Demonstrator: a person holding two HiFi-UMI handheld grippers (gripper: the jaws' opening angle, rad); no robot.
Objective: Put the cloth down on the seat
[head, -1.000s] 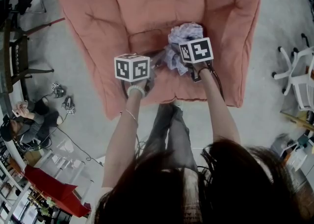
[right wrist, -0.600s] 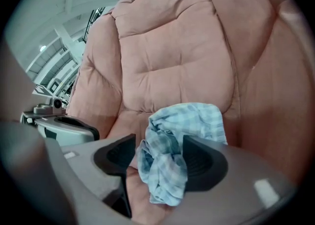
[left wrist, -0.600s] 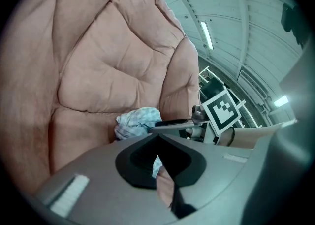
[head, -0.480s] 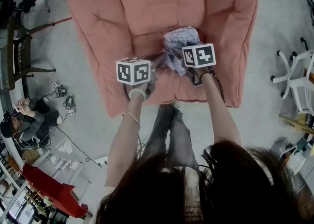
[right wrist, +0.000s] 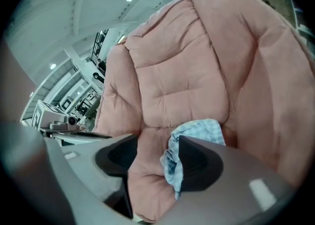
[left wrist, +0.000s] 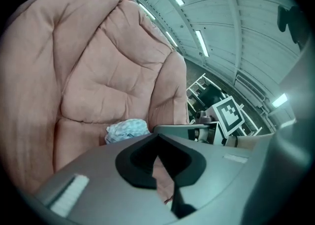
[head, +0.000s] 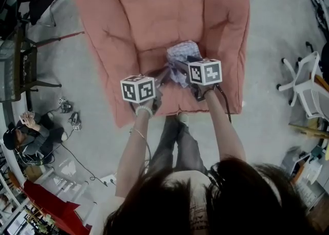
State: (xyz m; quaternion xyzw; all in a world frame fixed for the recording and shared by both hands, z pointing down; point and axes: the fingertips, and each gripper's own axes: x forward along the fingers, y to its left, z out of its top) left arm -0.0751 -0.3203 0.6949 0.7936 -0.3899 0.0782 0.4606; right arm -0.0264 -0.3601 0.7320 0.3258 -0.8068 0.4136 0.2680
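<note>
The blue-and-white checked cloth lies crumpled on the seat of the pink padded chair, toward its right side. My right gripper reaches over it; its jaws stand wide and are closing. In the right gripper view the cloth lies along the inside of the right jaw and no pad presses on it. My left gripper hovers over the seat's front left, apart from the cloth. In the left gripper view the cloth lies beyond my left gripper, which is shut and empty.
A white office chair stands on the floor at the right. At the left are a dark chair frame, small devices with cables and a seated person. The person's legs stand at the seat's front edge.
The chair has slid left and down in the head view. The right gripper has drawn back a little from the cloth, which has settled lower on the seat.
</note>
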